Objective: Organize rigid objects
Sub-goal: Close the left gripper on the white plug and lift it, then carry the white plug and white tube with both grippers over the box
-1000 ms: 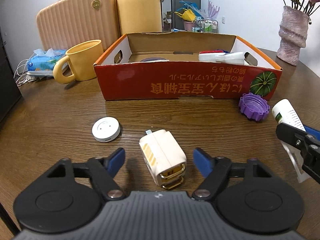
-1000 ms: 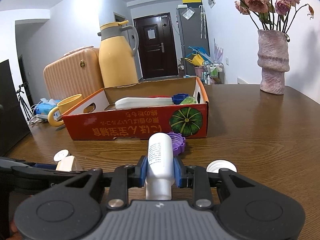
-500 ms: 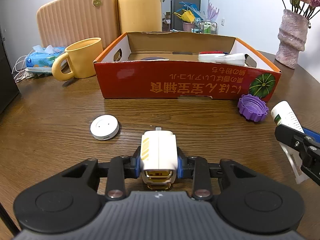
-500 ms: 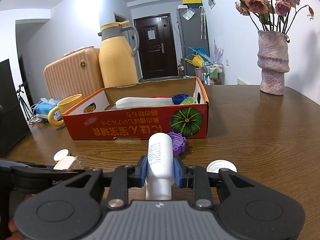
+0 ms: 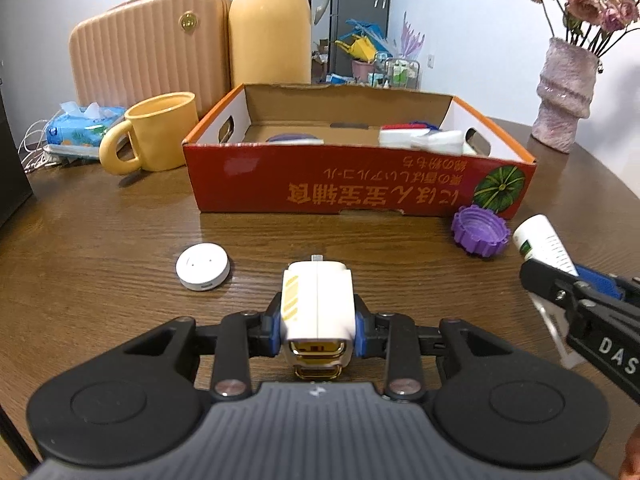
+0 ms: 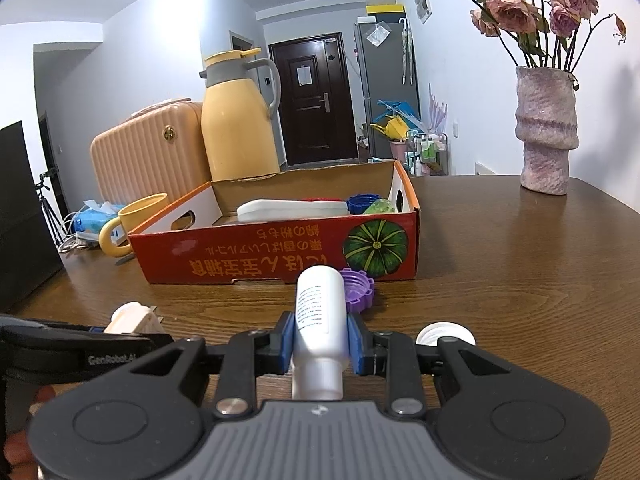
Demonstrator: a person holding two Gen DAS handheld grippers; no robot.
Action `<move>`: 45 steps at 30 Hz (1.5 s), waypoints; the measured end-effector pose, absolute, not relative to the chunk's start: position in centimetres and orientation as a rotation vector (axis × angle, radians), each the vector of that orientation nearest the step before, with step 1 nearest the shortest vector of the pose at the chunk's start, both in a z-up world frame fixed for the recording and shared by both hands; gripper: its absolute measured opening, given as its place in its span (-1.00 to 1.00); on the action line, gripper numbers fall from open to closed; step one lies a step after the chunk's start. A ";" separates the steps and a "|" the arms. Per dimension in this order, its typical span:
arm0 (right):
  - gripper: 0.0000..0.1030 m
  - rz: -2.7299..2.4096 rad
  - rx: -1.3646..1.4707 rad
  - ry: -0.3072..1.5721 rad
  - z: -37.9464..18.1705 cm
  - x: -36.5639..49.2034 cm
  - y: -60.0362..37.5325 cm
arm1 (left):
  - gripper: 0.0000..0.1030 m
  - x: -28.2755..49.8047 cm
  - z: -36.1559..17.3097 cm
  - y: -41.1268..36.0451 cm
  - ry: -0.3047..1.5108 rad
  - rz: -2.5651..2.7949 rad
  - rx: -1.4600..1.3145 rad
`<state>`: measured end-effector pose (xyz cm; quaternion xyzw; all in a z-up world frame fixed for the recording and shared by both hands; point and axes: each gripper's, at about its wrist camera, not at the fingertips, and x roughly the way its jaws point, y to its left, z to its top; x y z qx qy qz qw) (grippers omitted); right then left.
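— Gripping anything, those two?

— Both. The left gripper (image 5: 318,330) has just closed; its blue pads (image 5: 273,330) now press the sides of a white charger block (image 5: 317,303) with a gold end, low over the wooden table (image 5: 100,248). The right gripper (image 6: 320,340) pinches a white bottle (image 6: 320,312) between its pads, bottom end pointing ahead.

— Any writing?

— Small print runs down the bottle, too fine to read. The left tool's side, seen from the right wrist camera, reads "GenRobot.AI"; the right tool's side shows "DAS", cut off at the picture's edge.

— And around them?

— From the left gripper, a white round puck (image 5: 203,266) lies at ten o'clock and a purple ribbed cap (image 5: 480,232) at two o'clock. From the right gripper, a white cap (image 6: 444,334) sits at three o'clock.

— The box?

— At twelve o'clock: a red cardboard box (image 5: 360,188), its orange Japanese lettering upside down, a green pumpkin printed at its right end. Inside lie a long white pack (image 6: 292,209), a blue cap (image 6: 362,203), something green and something red; a purple item shows on its left. The purple cap sits close by its front wall.

— Beyond it?

— A yellow mug (image 5: 154,136) at the box's nine o'clock, a yellow jug (image 6: 238,120) at eleven.
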<state>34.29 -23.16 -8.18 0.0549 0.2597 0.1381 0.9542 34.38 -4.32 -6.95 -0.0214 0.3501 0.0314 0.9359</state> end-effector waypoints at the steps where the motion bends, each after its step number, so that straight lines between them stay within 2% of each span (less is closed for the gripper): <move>1: -0.48 0.280 0.114 0.525 -8.2 34.2 -23.2 | -0.37 34.2 -6.7 -4.3 0.707 0.061 -0.044; 21: -0.48 0.296 0.127 0.394 -5.1 32.9 -22.1 | -0.37 32.5 -2.4 -3.2 0.546 0.047 -0.056; 45: -0.48 0.258 0.129 0.307 -1.8 37.8 -20.3 | -0.37 36.7 1.3 -2.8 0.418 0.020 -0.080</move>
